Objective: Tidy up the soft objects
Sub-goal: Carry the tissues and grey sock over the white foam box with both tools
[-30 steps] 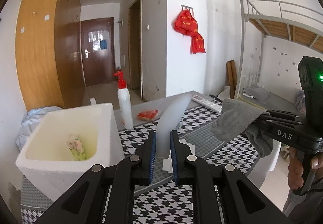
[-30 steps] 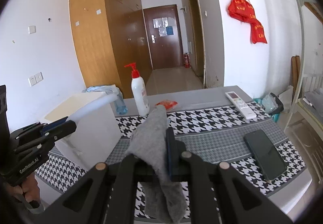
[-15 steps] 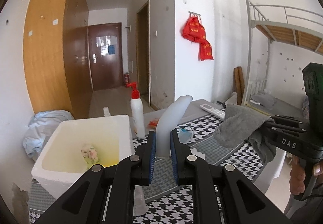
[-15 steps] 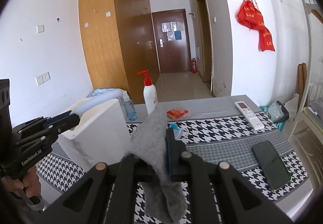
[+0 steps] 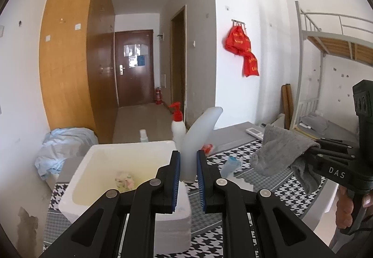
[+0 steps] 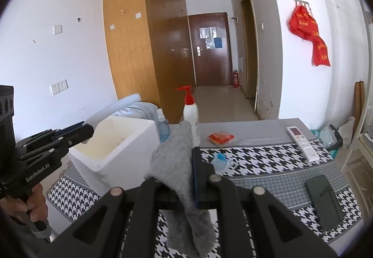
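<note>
Left wrist view: left tongs (image 5: 188, 170) clenched on pale translucent soft piece (image 5: 201, 128), held above near rim of white foam box (image 5: 93, 160) at counter's (image 6: 268, 167) left edge; small crumpled floral item (image 5: 124, 182) inside box. Right wrist view: right tongs (image 6: 186, 178) clenched on grey cloth (image 6: 179, 164), hanging over counter's near edge. Also on counter: pump bottle (image 6: 190, 111), red packet (image 6: 221, 137), remote (image 6: 302, 142), phone (image 6: 324, 202).

At frame centre the left claw (image 5: 188, 166) pinches a pale foam strip (image 5: 200, 134) above the white foam box (image 5: 88, 178); at right, the right claw (image 5: 313, 146) grips a grey cloth (image 5: 277, 153).
</note>
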Available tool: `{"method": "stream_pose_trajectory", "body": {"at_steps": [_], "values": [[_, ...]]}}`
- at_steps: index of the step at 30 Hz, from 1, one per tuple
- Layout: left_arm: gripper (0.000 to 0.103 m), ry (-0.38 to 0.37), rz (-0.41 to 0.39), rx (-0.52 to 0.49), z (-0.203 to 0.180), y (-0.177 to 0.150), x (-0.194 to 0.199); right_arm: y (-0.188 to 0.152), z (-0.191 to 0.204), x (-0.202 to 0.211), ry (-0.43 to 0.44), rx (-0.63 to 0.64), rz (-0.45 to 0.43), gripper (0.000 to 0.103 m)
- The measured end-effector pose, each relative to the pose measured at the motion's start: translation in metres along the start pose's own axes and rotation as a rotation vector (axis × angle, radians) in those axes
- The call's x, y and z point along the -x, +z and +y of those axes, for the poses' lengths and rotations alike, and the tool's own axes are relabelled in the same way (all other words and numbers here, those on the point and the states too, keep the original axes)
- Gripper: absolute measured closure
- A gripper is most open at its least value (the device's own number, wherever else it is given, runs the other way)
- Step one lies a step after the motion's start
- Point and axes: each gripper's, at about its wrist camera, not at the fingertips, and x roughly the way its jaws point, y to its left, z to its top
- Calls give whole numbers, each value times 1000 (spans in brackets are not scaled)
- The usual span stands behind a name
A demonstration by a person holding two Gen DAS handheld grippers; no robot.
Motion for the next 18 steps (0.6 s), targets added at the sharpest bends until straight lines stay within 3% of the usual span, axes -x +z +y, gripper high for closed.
{"method": "stream_pose_trajectory", "body": {"at_steps": [18], "values": [[88,108,-21,50,39,3,6,15,32,-29,91,41,9,93]]}}
